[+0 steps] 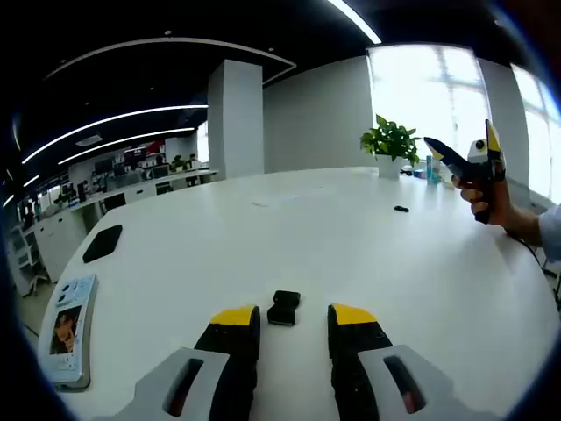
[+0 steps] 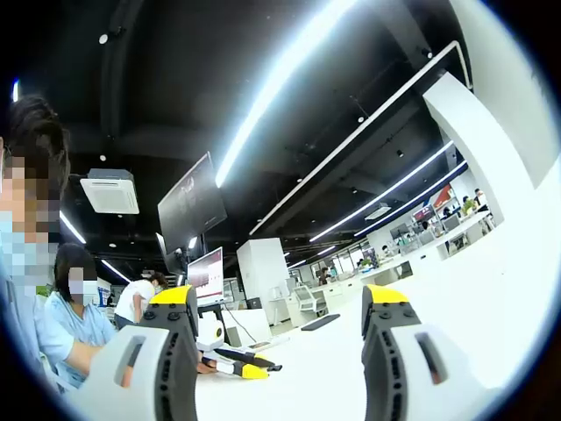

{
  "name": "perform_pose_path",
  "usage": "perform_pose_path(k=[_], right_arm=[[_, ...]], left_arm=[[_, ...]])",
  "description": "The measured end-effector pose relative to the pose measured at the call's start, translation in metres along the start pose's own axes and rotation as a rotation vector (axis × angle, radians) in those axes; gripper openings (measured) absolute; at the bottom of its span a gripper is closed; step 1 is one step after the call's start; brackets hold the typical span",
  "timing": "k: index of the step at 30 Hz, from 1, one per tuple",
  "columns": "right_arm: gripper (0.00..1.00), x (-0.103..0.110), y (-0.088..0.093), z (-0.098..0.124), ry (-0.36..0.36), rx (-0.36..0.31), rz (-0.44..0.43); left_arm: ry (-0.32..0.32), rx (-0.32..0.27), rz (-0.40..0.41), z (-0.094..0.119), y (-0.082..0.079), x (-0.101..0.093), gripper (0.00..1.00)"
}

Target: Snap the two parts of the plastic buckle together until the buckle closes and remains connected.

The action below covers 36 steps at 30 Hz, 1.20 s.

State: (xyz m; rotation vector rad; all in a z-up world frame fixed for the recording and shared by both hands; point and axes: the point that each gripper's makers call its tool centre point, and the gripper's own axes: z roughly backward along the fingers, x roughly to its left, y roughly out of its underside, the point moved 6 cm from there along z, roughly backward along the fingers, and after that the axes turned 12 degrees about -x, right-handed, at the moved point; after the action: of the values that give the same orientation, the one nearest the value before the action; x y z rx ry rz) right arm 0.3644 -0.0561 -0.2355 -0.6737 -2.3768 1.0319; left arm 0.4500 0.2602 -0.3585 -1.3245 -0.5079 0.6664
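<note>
A small black buckle part (image 1: pixel 283 308) lies on the white table (image 1: pixel 351 246), just ahead of my left gripper (image 1: pixel 294 316), whose yellow-tipped jaws stand open on either side of it without touching. A second small black piece (image 1: pixel 401 209) lies farther off to the right; it is too small to tell what it is. A hand holds my right gripper (image 1: pixel 473 160) raised above the table's right edge. In the right gripper view, the right gripper (image 2: pixel 289 303) is open with nothing between its jaws, tilted up toward the ceiling.
A booklet (image 1: pixel 66 329) and a black pad (image 1: pixel 102 243) lie at the table's left edge. A potted plant (image 1: pixel 390 145) and bottles (image 1: pixel 434 167) stand at the far right. Seated people (image 2: pixel 79 324) and another yellow-black tool (image 2: pixel 238 361) appear in the right gripper view.
</note>
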Motion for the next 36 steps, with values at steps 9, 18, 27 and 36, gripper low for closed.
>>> perform_pose_path(k=[9,18,27,36], right_arm=[[0.77,-0.002,0.002,-0.001,-0.002,0.011,-0.005],[0.76,-0.001,0.005,0.001,0.004,0.016,-0.002],[0.76,0.004,0.007,0.002,-0.004,0.021,0.001],[0.75,-0.003,0.008,0.002,0.004,0.037,0.011]], left_arm=[[-0.002,0.002,0.006,-0.001,0.000,0.003,0.20],[-0.009,0.003,-0.001,-0.001,0.000,0.005,0.13],[-0.016,0.003,0.006,0.001,0.001,0.003,0.12],[0.050,0.012,-0.028,0.002,-0.001,-0.004,0.12]])
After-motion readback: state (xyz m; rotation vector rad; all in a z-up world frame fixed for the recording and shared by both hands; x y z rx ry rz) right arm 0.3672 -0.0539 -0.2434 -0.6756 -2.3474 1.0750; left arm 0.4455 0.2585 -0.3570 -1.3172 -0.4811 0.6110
